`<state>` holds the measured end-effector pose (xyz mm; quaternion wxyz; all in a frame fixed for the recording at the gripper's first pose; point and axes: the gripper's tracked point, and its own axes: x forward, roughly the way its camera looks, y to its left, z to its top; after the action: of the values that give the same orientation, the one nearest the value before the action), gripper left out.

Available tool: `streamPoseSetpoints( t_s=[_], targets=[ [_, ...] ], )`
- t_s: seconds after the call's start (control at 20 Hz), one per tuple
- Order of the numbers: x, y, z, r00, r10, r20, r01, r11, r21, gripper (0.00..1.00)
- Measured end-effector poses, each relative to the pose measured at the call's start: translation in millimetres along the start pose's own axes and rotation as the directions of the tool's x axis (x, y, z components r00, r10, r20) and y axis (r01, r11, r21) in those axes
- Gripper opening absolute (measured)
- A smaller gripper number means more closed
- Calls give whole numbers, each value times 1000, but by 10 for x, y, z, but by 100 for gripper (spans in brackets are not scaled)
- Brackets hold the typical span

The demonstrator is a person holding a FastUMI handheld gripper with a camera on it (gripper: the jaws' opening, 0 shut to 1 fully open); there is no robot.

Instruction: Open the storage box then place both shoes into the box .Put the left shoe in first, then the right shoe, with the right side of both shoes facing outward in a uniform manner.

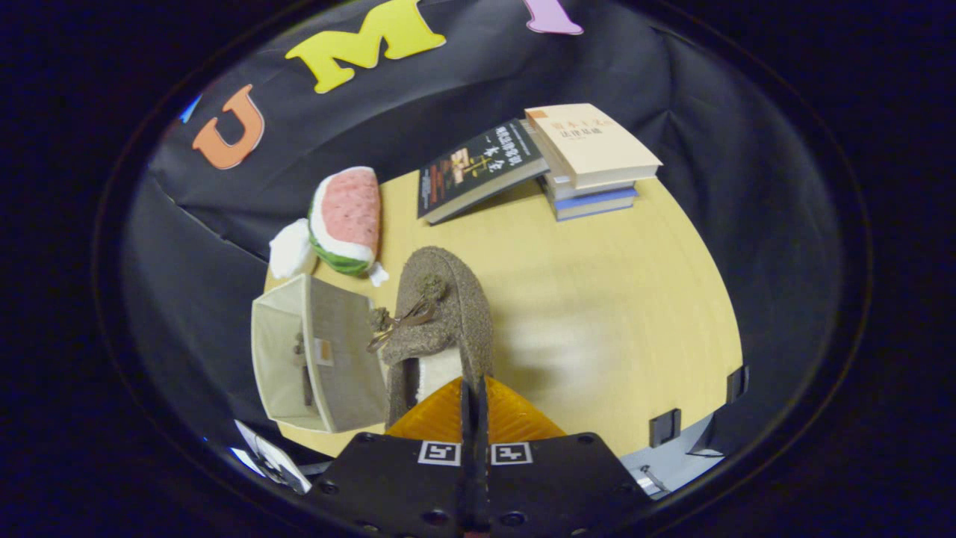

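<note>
1. A brown fuzzy shoe with a small bow and pompoms on its top was held just ahead of the gripper, toe pointing away towards the books, pale lining showing at its opening
2. The gripper's fingers stood pressed nearly together, pinching the rim of the shoe's right-hand wall near the heel, so the shoe hung above the surface
3. The storage box, pale fabric, stood just left of the shoe with its grey lid flap tilted up towards the shoe; whether shoe and flap touched could not be told
4. Something small and dark showed inside the box, too unclear to name
5. Beyond the box lay a watermelon-slice plush toy, touching a white plush bit at the surface's far-left edge
6. Farther back, a dark-covered book leaned against a stack of books
7. Two black clips sat on the surface's near-right edge
</note>
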<state>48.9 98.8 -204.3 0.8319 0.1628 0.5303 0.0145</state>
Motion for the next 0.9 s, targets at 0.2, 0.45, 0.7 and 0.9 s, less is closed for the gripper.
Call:
streamPoseSetpoints(
  t_s=[0.2, 0.45, 0.7, 0.9],
  targets=[
    [-133, 764, -46, 999, 50, 5, -49, 996, -71, 0],
    [65, 1628, -189, 995, 96, -15, -97, 987, -126, 0],
    [636, 2179, -378, 995, 92, -35, -96, 986, -139, 0],
    [1081, 2186, -557, 999, 7, -39, -12, 993, -118, 0]
  ],
)
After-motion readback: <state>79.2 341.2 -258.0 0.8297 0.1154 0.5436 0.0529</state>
